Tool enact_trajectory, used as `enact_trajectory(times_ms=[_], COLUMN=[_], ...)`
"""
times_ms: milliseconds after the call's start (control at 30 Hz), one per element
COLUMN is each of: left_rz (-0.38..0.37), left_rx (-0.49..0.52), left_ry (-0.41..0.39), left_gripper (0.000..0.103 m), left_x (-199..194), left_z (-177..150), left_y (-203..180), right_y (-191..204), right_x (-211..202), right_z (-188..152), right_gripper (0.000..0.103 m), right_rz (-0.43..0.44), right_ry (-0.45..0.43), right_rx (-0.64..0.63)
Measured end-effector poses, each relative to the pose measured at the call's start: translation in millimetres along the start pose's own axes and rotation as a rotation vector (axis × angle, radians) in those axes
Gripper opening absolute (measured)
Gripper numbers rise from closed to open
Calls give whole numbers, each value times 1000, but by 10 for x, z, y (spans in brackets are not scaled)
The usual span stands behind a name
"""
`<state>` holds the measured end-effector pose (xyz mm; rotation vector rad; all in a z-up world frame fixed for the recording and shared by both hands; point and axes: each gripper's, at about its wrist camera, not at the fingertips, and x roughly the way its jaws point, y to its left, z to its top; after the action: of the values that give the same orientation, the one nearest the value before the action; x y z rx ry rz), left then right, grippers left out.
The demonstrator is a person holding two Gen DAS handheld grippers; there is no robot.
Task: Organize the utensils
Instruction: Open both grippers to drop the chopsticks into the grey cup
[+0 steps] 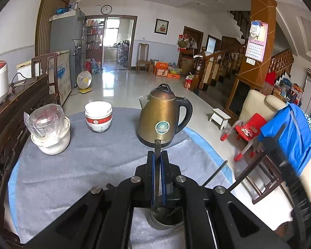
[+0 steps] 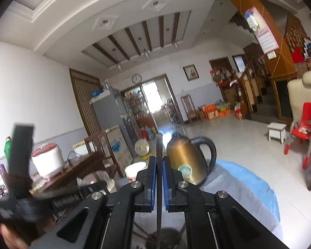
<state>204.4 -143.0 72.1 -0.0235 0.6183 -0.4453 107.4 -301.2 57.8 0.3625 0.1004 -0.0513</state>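
From the left wrist, the left gripper (image 1: 158, 155) has its jaws clamped on a thin dark utensil (image 1: 157, 145) that stands upright over a round metal holder (image 1: 164, 217) just below on the grey table (image 1: 83, 166). Beyond stand a brass kettle (image 1: 161, 118), stacked bowls (image 1: 98, 116) and a plastic-wrapped white container (image 1: 49, 130).

From the right wrist, the right gripper (image 2: 159, 161) has its jaws clamped on another thin dark utensil (image 2: 159, 145), above the same holder (image 2: 165, 236), the kettle (image 2: 186, 161) just behind. The left gripper's body (image 2: 20, 166) is blurred at the left.

A slim dark utensil handle (image 1: 157, 161) stands upright above a round metal holder (image 1: 164, 217); another thin one (image 2: 159, 176) likewise.
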Motion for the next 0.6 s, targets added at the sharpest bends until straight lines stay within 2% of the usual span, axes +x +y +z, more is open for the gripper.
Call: enact_trajectory(times_ms=[100,200,367,533,567,600], left_rz=[6,9,25,30,29,28], left_rx=[-6,-8,-6,-6,-3,0], left_ry=[16,30,55,65,62,61], left_gripper=[5,5,5,7,9,19], left_x=[61,108,138,73,49,21], left_z=[-9,-37,-79,-104,-109,-115], left_y=[8,17,40,86,90,93], right_y=[74,150,101,2,-10,-11], right_x=[-37,66,333,417,418,426], right_z=[54,1,-290,-394,-403,-416], right_gripper=[7,7,7,7,7,7], right_rz=[-34,-69,-91,-84,-82,-76], right_ry=[-54,-60,45,114,121,136], right_rx=[-32,-91,-92,-51,-49,-48])
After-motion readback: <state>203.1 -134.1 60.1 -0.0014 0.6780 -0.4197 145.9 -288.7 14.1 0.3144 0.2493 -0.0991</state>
